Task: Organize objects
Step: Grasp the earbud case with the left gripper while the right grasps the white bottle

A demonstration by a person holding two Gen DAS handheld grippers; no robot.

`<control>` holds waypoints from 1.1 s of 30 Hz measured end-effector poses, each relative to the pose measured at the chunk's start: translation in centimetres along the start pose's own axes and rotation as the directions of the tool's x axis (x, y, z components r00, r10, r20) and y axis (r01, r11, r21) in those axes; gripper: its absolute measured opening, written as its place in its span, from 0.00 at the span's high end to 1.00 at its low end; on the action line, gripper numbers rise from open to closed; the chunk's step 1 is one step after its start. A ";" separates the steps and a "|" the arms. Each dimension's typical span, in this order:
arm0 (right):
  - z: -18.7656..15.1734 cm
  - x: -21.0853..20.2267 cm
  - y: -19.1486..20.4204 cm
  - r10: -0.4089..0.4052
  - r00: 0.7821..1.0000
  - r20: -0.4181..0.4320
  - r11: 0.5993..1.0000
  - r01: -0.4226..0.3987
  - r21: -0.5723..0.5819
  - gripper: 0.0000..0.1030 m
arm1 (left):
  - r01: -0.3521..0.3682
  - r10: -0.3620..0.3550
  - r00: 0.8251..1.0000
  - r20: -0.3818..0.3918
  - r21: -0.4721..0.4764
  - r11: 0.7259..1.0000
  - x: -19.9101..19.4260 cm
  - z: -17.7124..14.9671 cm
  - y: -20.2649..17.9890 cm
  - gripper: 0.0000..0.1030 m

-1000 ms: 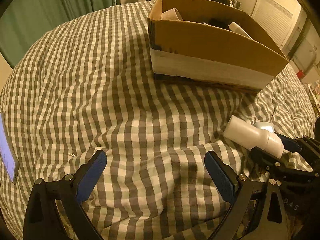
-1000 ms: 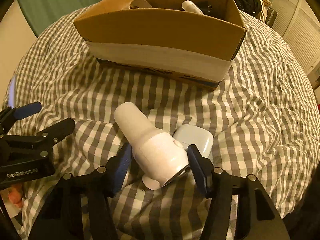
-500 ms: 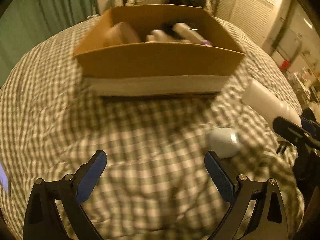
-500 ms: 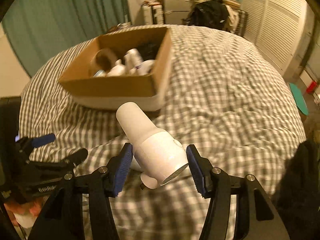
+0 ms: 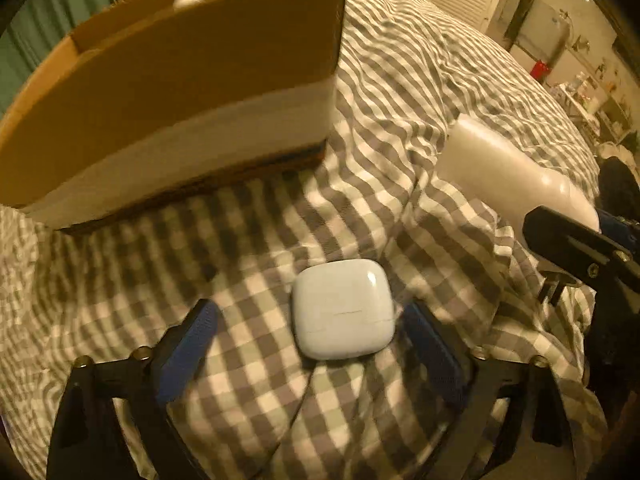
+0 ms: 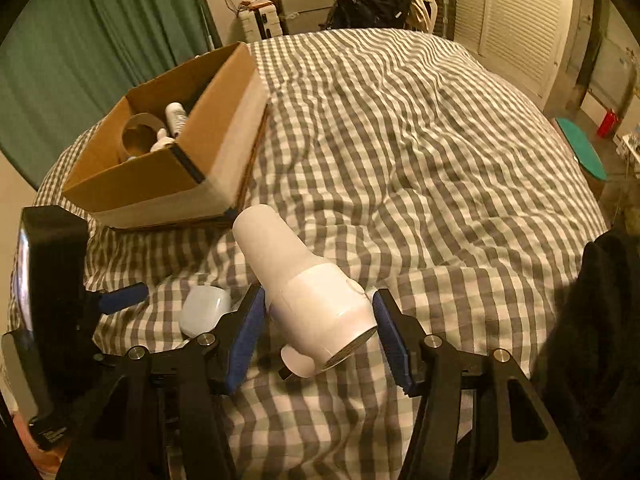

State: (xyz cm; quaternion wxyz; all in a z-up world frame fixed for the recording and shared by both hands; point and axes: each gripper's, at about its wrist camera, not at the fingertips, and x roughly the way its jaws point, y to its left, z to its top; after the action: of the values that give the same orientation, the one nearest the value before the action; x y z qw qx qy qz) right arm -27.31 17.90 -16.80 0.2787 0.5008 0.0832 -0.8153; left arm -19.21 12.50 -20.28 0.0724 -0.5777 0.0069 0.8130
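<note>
My right gripper (image 6: 318,330) is shut on a white hair-dryer-shaped device (image 6: 304,284) and holds it above the checked bedspread; the device also shows in the left wrist view (image 5: 508,172). A small white earbud case (image 5: 344,312) lies on the bedspread between the pads of my open left gripper (image 5: 316,344), nearer the right pad; whether it touches is unclear. The case also shows in the right wrist view (image 6: 204,310). A cardboard box (image 6: 168,160) with bottles and a tape roll inside stands at the left; its wall (image 5: 180,92) fills the upper left of the left wrist view.
The grey-and-white checked bedspread (image 6: 420,140) is rumpled. My left gripper's body (image 6: 52,300) is at the left in the right wrist view. Green curtains, luggage and louvred doors stand beyond the bed.
My right gripper lifted the white device off the bedspread and swung right. My left gripper moved right and forward until the earbud case sat between its pads.
</note>
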 end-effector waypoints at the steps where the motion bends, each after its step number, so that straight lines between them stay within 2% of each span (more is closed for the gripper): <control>1: 0.0 0.2 -0.1 0.003 1.000 -0.004 1.000 -0.003 0.003 0.46 | 0.020 -0.020 1.000 -0.002 -0.008 1.000 0.3 0.0 0.3 0.18; 2: -0.1 0.4 -0.3 0.006 1.000 -0.009 1.000 -0.006 0.006 0.46 | 0.042 -0.042 0.999 0.000 -0.018 0.999 0.5 0.1 0.5 0.21; 4: -0.2 0.8 -0.3 0.012 1.000 -0.019 1.000 -0.012 0.010 0.46 | 0.058 -0.058 0.998 0.001 -0.020 0.998 0.5 0.1 0.5 0.32; 9: -0.4 1.2 -0.2 0.020 0.999 -0.032 1.000 -0.019 0.008 0.46 | 0.044 -0.044 0.999 0.021 0.015 0.999 -0.2 -0.3 -0.3 0.45; 13: -0.3 0.1 0.3 0.018 1.000 -0.012 1.000 -0.018 -0.001 0.46 | 0.039 -0.040 0.999 0.034 0.032 0.999 -1.6 -1.0 -0.5 0.56; 14: -0.3 -0.2 0.5 0.017 1.000 -0.006 1.000 -0.017 -0.006 0.46 | 0.041 -0.042 0.998 0.036 0.033 0.999 -1.9 -1.1 -0.4 0.61; 15: -0.2 -0.6 0.7 0.018 1.000 0.001 1.000 -0.018 -0.011 0.46 | 0.057 -0.058 0.998 0.039 0.036 0.998 -2.4 -1.3 -0.4 0.71; 18: -0.3 -2.2 1.6 0.020 0.999 0.028 0.999 -0.019 -0.028 0.46 | 0.058 -0.060 0.997 0.047 0.050 0.997 -3.3 -1.8 -0.9 0.76; 24: -1.0 -5.2 3.0 0.022 0.997 0.078 0.998 -0.018 -0.052 0.46 | 0.084 -0.084 0.996 0.040 0.017 0.996 -3.2 -2.8 -0.1 0.77; 27: -1.5 -6.3 3.6 0.021 0.995 0.095 0.998 -0.015 -0.057 0.46 | 0.093 -0.093 0.995 0.037 0.010 0.996 -2.8 -2.6 0.1 0.72; 29: -1.8 -6.6 3.8 0.019 0.995 0.101 0.998 -0.013 -0.059 0.46 | 0.075 -0.076 0.997 0.033 0.028 0.997 -2.6 -2.2 -0.2 0.67; 31: -1.9 -6.6 3.9 0.013 0.995 0.099 0.998 -0.008 -0.058 0.46 | 0.050 -0.051 0.998 0.029 0.040 0.998 -1.9 -1.6 -0.8 0.53; 33: -2.0 -6.3 3.6 0.008 0.996 0.090 0.998 -0.003 -0.056 0.46 | 0.041 -0.042 0.999 0.025 0.031 0.999 -1.3 -1.2 -0.3 0.44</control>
State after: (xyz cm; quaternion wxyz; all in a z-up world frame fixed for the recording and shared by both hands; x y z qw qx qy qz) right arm -21.60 18.06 -11.82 0.2985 0.4556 0.0917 -0.8336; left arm -17.65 12.56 -19.39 0.0981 -0.5662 0.0066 0.8184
